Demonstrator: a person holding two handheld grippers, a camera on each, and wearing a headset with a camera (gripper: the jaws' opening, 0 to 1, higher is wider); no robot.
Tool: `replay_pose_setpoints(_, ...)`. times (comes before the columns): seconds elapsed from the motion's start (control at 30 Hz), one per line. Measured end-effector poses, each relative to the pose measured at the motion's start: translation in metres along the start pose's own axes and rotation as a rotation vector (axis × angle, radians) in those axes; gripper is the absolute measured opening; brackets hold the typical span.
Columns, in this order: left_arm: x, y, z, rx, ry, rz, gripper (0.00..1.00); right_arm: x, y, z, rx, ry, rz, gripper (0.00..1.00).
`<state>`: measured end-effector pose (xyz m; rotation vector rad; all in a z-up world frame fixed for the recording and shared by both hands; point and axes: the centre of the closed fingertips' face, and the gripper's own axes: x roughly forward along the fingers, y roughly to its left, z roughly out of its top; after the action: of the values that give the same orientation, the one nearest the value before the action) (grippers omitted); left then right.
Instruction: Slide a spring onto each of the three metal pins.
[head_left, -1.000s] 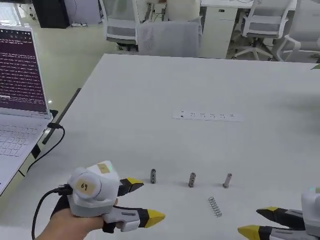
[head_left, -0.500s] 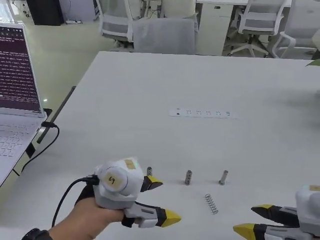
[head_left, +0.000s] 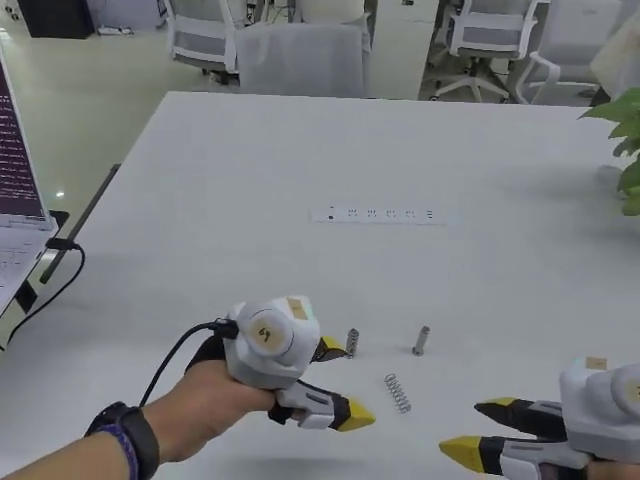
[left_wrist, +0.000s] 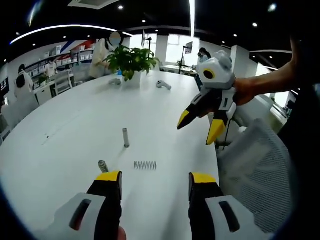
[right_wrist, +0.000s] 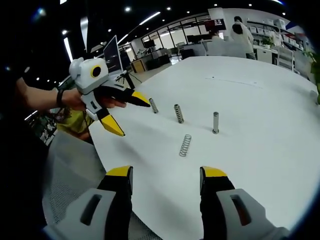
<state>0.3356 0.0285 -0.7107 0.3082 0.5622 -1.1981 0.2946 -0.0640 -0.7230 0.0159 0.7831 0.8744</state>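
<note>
We see one loose spring (head_left: 398, 392) lying flat on the white table (head_left: 300, 150), near the bare pin (head_left: 421, 340); the two other pins (right_wrist: 178, 113) already wear springs. Our left gripper (head_left: 348, 385) and right gripper (head_left: 467, 427) hover on either side, jaws spread, holding nothing.

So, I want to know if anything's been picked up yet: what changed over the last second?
The left hand-held gripper moved along the pin row; its upper jaw tip now sits beside the middle pin, which wears a spring. Nothing was taken hold of or let go. Unchanged: right hand-held gripper open, loose spring flat on the table, third pin bare.
</note>
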Motion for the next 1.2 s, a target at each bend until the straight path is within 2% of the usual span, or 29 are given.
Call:
replay_pose_setpoints(0.2, 0.021, 0.002, 0.004, 0.068, 0.034, -0.034, 0.46, -0.001, 0.001, 0.0, 0.004, -0.006, -0.002, 0.52)
replay_pose_setpoints(0.4, 0.04, 0.002, 0.006, 0.1, 0.055, -0.063, 0.44, -0.006, 0.001, 0.001, 0.018, -0.018, -0.013, 0.52)
replay_pose_setpoints(0.73, 0.07, 0.004, -0.011, 0.146, 0.131, -0.103, 0.42, -0.012, 0.0, -0.005, 0.039, -0.02, -0.018, 0.52)
replay_pose_setpoints(1.07, 0.09, 0.011, -0.013, 0.137, 0.152, -0.131, 0.4, -0.011, 0.002, -0.011, 0.056, -0.012, -0.009, 0.52)
replay_pose_setpoints(1.2, 0.098, 0.012, -0.017, 0.131, 0.169, -0.144, 0.4, -0.012, 0.002, -0.011, 0.058, -0.015, -0.004, 0.52)
